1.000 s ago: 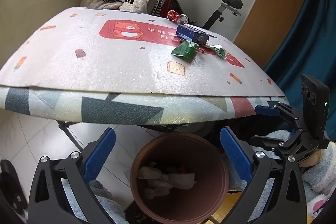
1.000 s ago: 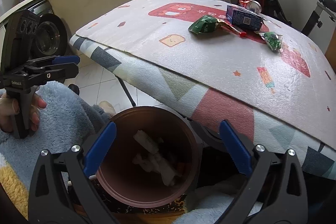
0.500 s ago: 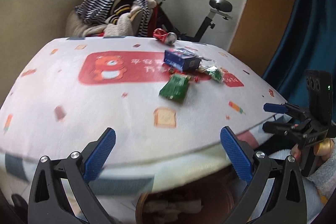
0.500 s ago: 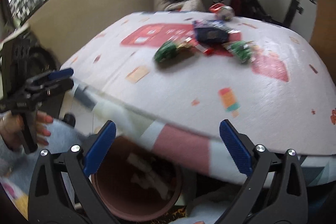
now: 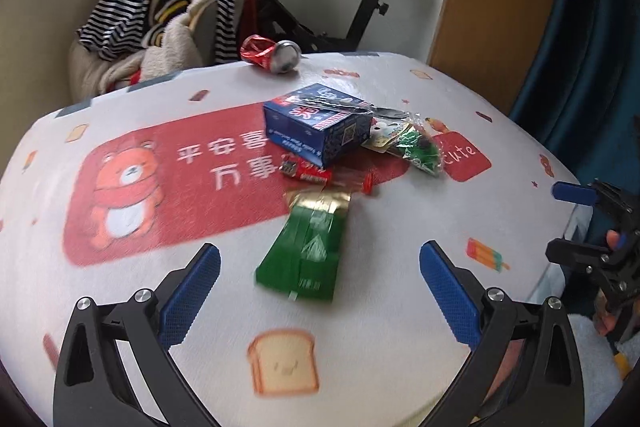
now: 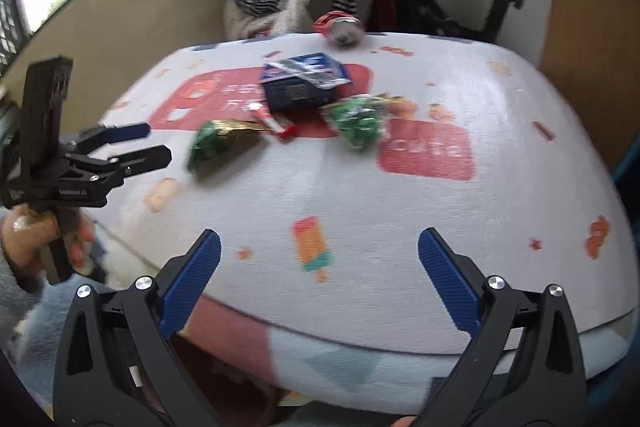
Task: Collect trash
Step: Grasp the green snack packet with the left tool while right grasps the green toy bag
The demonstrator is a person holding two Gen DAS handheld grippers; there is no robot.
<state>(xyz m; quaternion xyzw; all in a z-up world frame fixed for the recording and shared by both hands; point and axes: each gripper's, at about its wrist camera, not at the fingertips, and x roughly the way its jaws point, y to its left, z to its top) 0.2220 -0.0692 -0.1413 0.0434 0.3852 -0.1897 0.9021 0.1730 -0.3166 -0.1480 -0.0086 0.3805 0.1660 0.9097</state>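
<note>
Left wrist view: both grippers, left gripper (image 5: 320, 277) and right gripper (image 6: 319, 265), spread wide, empty; crinkled green foil packet (image 5: 306, 247) flat on foam mat (image 5: 400, 287).

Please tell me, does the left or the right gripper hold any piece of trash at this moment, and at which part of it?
Nothing is held. The left gripper and the right gripper are both open and empty above the table; the green packet lies untouched.
</note>
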